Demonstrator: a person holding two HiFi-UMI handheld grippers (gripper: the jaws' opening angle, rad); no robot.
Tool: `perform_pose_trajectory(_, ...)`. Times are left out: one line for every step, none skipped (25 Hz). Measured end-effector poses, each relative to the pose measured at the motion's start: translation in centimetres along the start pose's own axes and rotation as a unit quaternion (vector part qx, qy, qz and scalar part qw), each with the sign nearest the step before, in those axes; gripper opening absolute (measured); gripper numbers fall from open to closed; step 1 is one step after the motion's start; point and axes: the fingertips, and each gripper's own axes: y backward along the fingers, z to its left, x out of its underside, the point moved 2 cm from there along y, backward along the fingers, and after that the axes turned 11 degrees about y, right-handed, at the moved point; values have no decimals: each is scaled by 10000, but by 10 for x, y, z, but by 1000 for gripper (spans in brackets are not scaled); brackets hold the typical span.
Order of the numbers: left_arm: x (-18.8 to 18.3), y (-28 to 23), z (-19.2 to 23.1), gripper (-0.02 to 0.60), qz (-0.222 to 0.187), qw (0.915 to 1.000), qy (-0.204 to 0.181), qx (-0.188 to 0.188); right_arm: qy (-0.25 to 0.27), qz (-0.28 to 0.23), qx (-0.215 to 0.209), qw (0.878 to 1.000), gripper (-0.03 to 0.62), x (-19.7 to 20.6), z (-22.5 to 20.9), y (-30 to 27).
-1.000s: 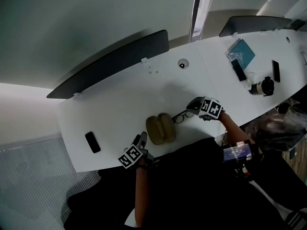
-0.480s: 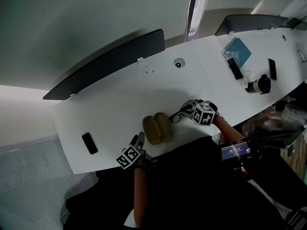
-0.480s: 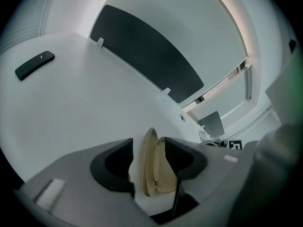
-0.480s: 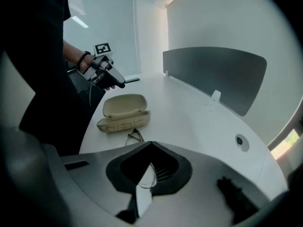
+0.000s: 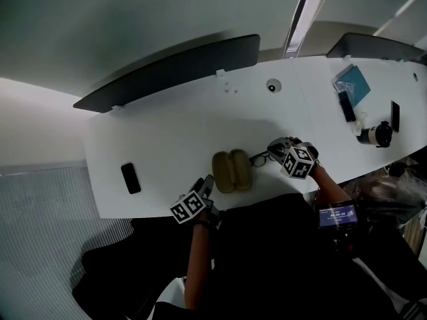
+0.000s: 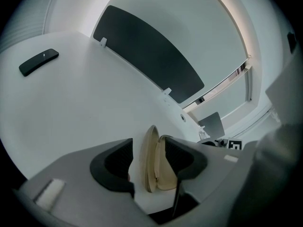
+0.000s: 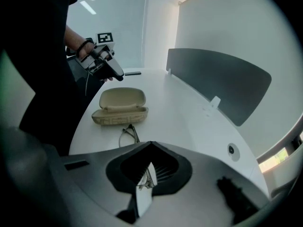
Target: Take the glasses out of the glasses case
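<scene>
The tan glasses case (image 5: 231, 171) lies open on the white desk (image 5: 167, 132), lid up, and appears too in the right gripper view (image 7: 119, 106). The thin-rimmed glasses (image 5: 261, 157) are outside it, just to its right, one lens low over the desk (image 7: 129, 135). My right gripper (image 5: 279, 149) is shut on the glasses' end, the wire frame pinched between its pads (image 7: 144, 178). My left gripper (image 5: 207, 184) stands open at the case's near left corner. The case (image 6: 156, 167) shows edge-on just beyond its jaws, with the pads not pressing on it.
A black phone (image 5: 130, 177) lies at the desk's left end. Dark divider panels (image 5: 173, 69) line the far edge. At the far right are a blue booklet (image 5: 351, 82), two dark phones (image 5: 347, 105) and a black-and-white cylinder (image 5: 377, 134). A round port (image 5: 272, 85) sits mid-desk.
My right gripper has rolled about its own line with the glasses held in it, staying beside the case. The left gripper has kept still. The head view has shifted.
</scene>
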Motion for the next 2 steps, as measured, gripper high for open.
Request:
perform_pose_trajectory(4,-3,-1,219,63,10000,-12,34,3,67,64,10000,8,6,2,3)
perform_pose_trajectory(8,-6,-2,221,130,9999,-24,69,4,133,128,9998,8,13,5,6)
